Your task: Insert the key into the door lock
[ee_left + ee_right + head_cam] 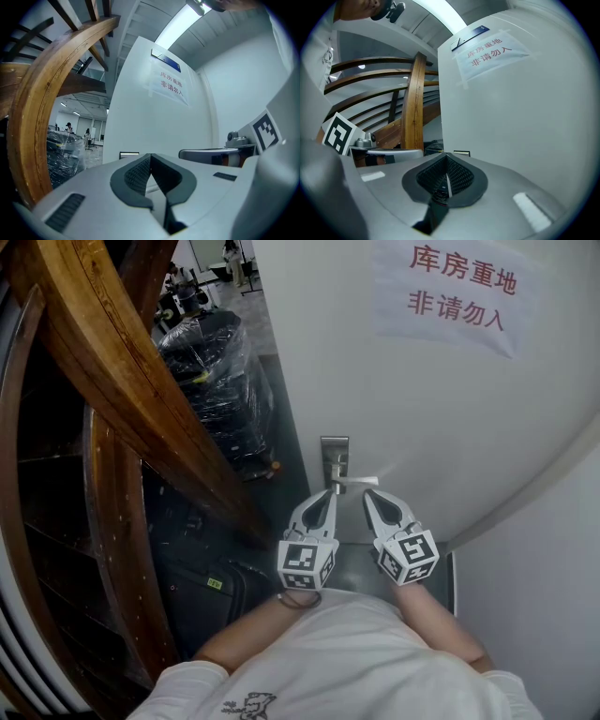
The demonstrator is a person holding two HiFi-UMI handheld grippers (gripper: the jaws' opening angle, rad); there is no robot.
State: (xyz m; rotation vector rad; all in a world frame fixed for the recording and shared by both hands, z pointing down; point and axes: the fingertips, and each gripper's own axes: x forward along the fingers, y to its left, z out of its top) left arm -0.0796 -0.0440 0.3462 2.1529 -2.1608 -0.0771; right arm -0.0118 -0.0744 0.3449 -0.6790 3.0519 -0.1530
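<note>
The white door (450, 418) carries a metal lock plate (335, 457) with a lever handle (361, 481) sticking out to the right. Both grippers are held just below it, side by side. My left gripper (327, 493) points at the plate's lower end and is shut, with nothing seen between its pads (136, 176). The right gripper (368, 493) sits under the handle and is shut on a thin metal blade, the key (447, 183), seen edge-on between its pads. The lock plate (129, 154) shows small ahead in the left gripper view, and the plate (461, 153) also appears in the right gripper view.
A paper sign (455, 292) with red characters is taped high on the door. A curved wooden stair rail (122, 381) rises close on the left. Beyond it stand plastic-wrapped black goods (220, 381), and a black bag (202, 587) lies on the floor.
</note>
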